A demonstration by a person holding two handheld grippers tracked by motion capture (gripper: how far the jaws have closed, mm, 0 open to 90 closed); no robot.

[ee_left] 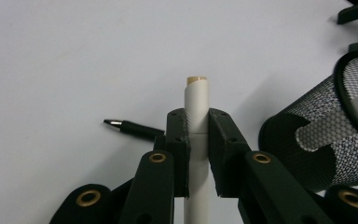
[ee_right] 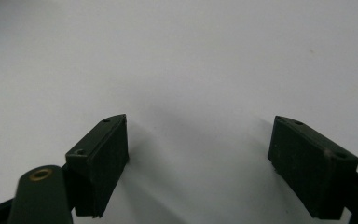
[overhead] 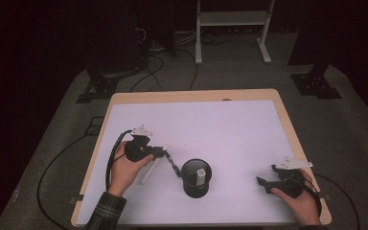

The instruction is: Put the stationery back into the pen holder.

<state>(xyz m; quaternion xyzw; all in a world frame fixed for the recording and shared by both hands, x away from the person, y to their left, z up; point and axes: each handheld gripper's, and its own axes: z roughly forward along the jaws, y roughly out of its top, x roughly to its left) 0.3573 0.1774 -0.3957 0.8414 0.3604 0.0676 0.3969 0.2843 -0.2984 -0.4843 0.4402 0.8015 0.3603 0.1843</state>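
Note:
My left gripper is shut on a white marker, which sticks out past the jaws with its tan end up. In the high view the white marker slants down and to the left under the hand. A black pen lies on the white mat beside it. Just right of the pen stands a black mesh cup with a pale grey object inside. My right gripper hovers open over bare mat at the front right, nothing between its jaws.
The white mat covers a wooden table. Cables trail from both grippers onto the grey floor. A white metal stand and dark tripod bases lie beyond the far edge.

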